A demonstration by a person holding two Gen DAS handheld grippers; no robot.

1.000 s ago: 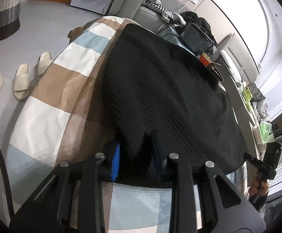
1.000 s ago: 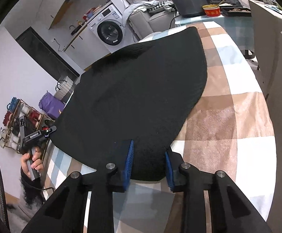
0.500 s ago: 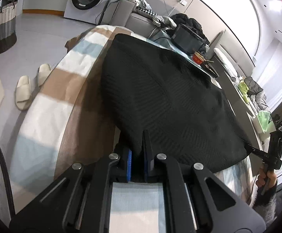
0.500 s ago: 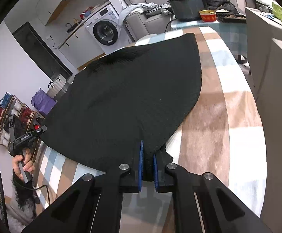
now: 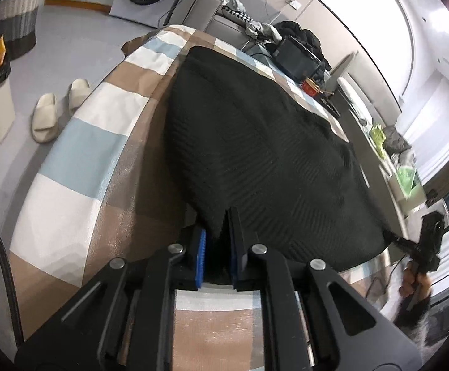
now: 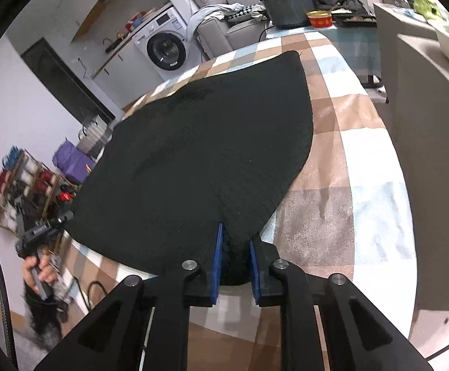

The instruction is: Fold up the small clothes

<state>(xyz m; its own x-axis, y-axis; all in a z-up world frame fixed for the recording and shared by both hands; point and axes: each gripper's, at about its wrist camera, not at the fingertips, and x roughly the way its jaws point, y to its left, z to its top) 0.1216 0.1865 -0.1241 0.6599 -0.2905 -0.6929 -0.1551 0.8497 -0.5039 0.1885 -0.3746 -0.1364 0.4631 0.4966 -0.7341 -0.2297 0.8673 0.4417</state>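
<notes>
Both grippers, spread around the near corners a second ago, have clamped onto the black knitted garment [image 5: 255, 154] and drawn it toward the near edge of the checked tablecloth [image 5: 79, 160]. On the left, the left gripper [image 5: 217, 247] pinches the garment's near left corner tightly. On the right, the right gripper [image 6: 235, 255] grips the other corner, its jaws having just eased apart slightly with cloth bunched between them. Elsewhere the garment lies flat on the table.

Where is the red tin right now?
In the right wrist view, the red tin sits at the table's far end, beside the black box, beyond the black garment.
</notes>
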